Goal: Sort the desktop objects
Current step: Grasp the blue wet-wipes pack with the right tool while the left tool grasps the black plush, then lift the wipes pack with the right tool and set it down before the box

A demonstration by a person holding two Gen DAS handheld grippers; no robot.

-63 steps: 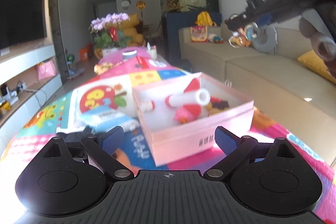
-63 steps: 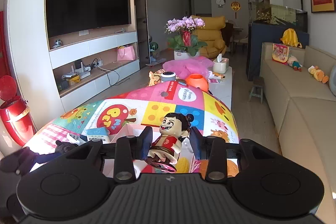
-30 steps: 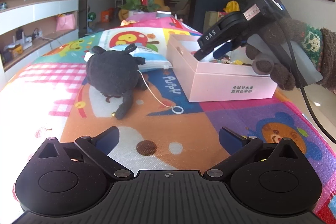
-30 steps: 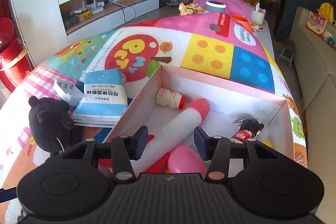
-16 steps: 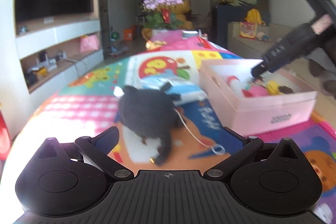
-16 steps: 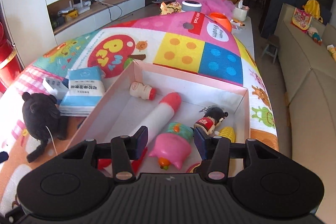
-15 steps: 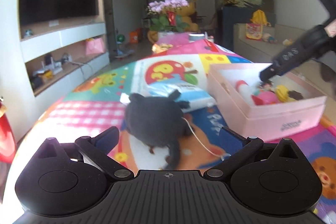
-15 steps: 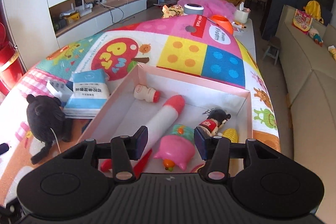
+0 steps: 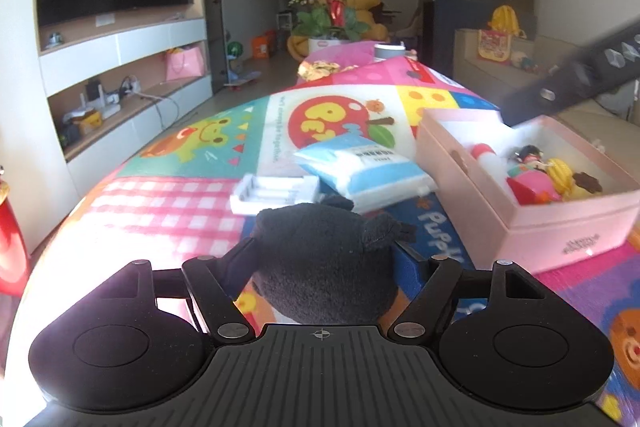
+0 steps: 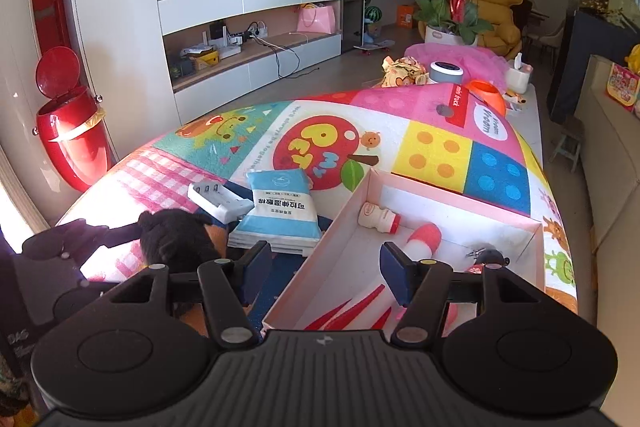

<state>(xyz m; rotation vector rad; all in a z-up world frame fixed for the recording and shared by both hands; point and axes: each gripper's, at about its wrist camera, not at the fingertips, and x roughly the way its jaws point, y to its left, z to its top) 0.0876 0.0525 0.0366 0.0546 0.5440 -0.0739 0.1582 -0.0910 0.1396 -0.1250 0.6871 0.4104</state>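
While the left tool (image 9: pixel 324 263) sits low over the tabletop (image 9: pixel 168 211) with its fingers apart on either side of the black plush toy (image 9: pixel 326 267), the step in hand looks like the pickup of that toy for the pink box (image 9: pixel 568 227). The pads flank the plush closely, but I cannot tell from either view whether they touch it yet (the fur hides the contact).

The toy lies on the colourful mat, just in front of a white battery charger (image 9: pixel 276 193) and a blue-and-white packet (image 9: pixel 364 173), with the box off to its right. Already inside the box are a small bottle (image 10: pixel 378 219), a red-capped tube (image 10: pixel 422 239) and a few little figures.

The right tool (image 10: pixel 326 267) hovers above the box's near left corner, fingers spread and holding nothing.

Next, I judge, the left tool needs to close squarely on the plush body, which will squash a good deal, then lift and carry it right over the box wall. The right tool should clear out of that path.
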